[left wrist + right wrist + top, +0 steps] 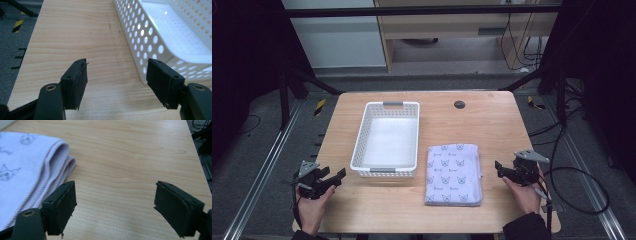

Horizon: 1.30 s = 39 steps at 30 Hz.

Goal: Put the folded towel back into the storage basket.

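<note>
Your left hand (312,202) low at table's (492,125) near-left edge, palm up under left gripper (337,176); jaws spread wide, nothing between, pointing toward white basket's (362,145) near corner. Folded lilac towel (454,174) lies flat just right of basket. Your right hand (526,194) at near-right edge, right gripper (498,169) aimed at towel's right side, jaws apart, empty, just short of cloth.

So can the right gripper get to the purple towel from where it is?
Probably yes. The right gripper sits just beside the folded towel with its jaws open, and there is bare table between them, with nothing in the way.
</note>
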Tool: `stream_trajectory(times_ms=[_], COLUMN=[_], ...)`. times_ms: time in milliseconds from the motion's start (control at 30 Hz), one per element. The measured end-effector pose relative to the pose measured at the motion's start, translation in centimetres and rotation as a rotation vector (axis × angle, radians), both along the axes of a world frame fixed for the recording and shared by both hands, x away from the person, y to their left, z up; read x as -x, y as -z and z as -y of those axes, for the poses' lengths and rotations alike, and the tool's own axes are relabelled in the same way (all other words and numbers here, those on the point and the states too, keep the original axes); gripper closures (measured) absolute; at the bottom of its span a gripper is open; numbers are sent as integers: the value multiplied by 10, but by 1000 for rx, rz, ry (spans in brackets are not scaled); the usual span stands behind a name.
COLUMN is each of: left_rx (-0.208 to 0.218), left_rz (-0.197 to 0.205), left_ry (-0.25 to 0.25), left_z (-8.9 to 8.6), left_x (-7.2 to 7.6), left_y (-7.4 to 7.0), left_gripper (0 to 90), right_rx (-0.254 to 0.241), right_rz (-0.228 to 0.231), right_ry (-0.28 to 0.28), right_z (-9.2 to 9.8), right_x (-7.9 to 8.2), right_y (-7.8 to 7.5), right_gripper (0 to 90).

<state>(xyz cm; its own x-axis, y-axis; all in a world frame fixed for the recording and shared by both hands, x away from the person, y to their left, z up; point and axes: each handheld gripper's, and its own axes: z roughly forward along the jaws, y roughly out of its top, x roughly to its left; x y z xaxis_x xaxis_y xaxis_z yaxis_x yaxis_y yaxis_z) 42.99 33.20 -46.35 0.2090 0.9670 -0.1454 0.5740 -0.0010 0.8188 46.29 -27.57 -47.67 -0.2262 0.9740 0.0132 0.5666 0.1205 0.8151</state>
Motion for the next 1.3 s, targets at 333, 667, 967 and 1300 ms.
stream_trajectory(times_ms=[333,667,967,1300], left_rx=[13,3,11,20], left_rz=[46,69,113,125], left_ry=[56,121,172,269], left_z=[9,25,42,86], left_x=[7,4,-4,-5], left_y=[-12,-27,-54,-67], left_gripper=[338,347,348,349], right_rx=[-54,-100,-109,-117], right_rz=[39,37,60,80], right_ry=[-49,-112,-132,-169], right_z=[-5,-10,-14,-28], right_x=[8,4,-1,-13], right_y=[-15,-28,-46,-64], right_gripper=[236,246,253,265])
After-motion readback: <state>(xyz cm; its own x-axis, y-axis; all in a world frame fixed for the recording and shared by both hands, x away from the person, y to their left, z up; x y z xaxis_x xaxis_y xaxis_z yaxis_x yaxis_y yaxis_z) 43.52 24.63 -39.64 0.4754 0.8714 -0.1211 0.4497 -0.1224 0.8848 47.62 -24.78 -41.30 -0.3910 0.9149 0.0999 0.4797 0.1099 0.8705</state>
